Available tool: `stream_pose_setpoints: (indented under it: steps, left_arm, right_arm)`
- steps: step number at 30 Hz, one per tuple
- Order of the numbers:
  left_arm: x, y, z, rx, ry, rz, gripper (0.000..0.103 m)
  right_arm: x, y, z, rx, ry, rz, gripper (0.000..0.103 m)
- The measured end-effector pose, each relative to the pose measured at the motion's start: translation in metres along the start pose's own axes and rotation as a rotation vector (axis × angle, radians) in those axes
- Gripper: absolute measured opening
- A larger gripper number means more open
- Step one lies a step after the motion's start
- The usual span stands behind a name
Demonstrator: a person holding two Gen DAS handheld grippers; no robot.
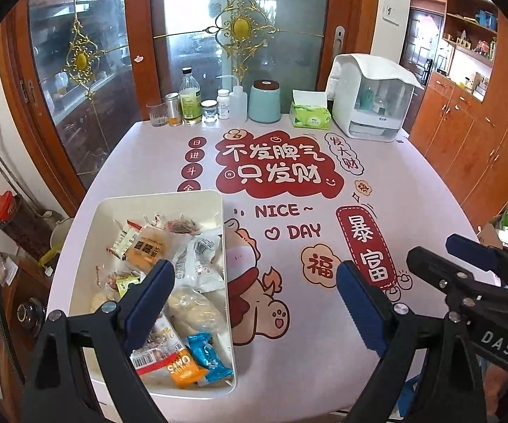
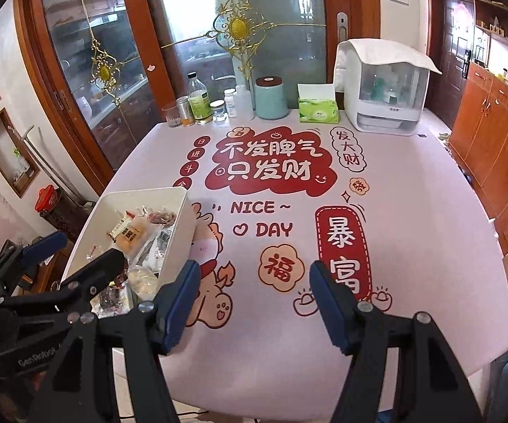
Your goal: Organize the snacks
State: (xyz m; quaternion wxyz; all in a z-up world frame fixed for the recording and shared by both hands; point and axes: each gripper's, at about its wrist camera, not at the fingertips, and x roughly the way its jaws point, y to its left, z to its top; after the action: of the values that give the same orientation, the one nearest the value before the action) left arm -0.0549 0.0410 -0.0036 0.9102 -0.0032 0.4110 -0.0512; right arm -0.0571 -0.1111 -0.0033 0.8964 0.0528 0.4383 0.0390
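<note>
A white rectangular bin [image 1: 113,204] sits on the table's left side, filled with several wrapped snacks: an orange packet [image 1: 185,370], a blue packet [image 1: 208,354], a bread bun [image 1: 192,305]. It also shows in the right wrist view [image 2: 180,218]. My left gripper [image 1: 254,303] is open and empty, its left finger above the bin, its right finger over the tablecloth. My right gripper [image 2: 254,303] is open and empty above the table's front, to the right of the bin. The right gripper also shows in the left wrist view [image 1: 472,261], and the left gripper in the right wrist view [image 2: 78,253].
The table [image 2: 412,229] has a pink cloth with red cartoon print. Along its far edge stand bottles and jars [image 1: 190,98], a teal canister [image 1: 264,100], a green tissue box [image 1: 310,114] and a white appliance [image 1: 370,98]. Glass doors behind, wooden cabinets [image 1: 472,134] at right.
</note>
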Motion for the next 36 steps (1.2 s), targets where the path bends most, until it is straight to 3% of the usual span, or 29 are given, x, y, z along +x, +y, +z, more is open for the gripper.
stream_pose_setpoints:
  steps: [36]
  left_arm:
    - [0.004,-0.011,-0.006,-0.038,0.008,0.000,0.093]
  right_arm:
    - [-0.001,-0.009,-0.005,-0.011,-0.002,0.039,0.065]
